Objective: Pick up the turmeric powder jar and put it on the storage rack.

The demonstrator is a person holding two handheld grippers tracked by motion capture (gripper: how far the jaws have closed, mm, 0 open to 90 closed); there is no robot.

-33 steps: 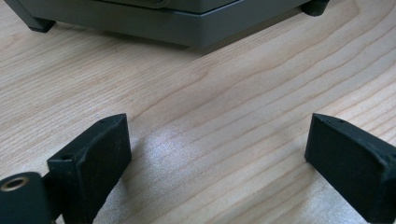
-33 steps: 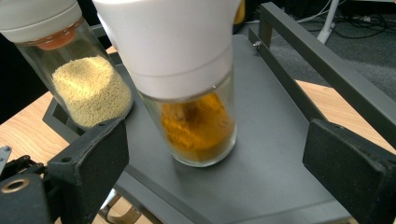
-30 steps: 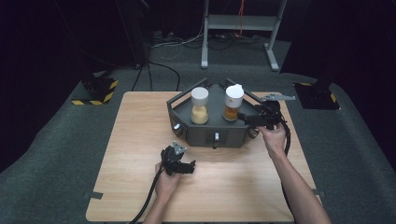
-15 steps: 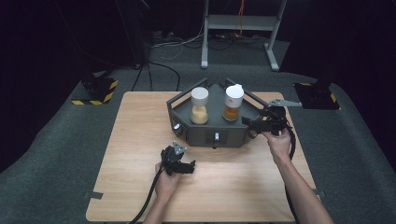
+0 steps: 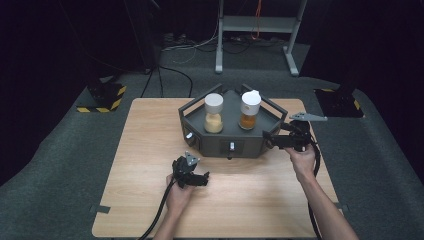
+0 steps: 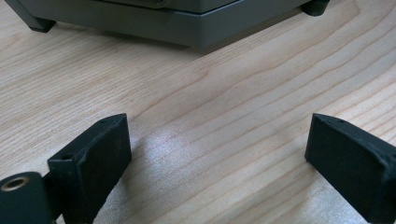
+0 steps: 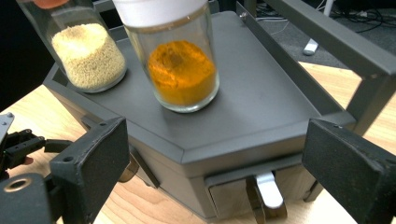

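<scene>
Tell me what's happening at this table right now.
A person holds a gripper in each hand at a wooden table. The right gripper, open, is at the right front corner of a dark grey rack, facing the jar of orange powder on top, beside a jar of pale grains. The left gripper, also open and holding nothing, rests low over the table in front of the rack.

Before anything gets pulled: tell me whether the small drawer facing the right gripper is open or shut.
Shut. The drawer front sits flush with the grey stand's side, its metal handle untouched; the right gripper is open short of it.
</scene>
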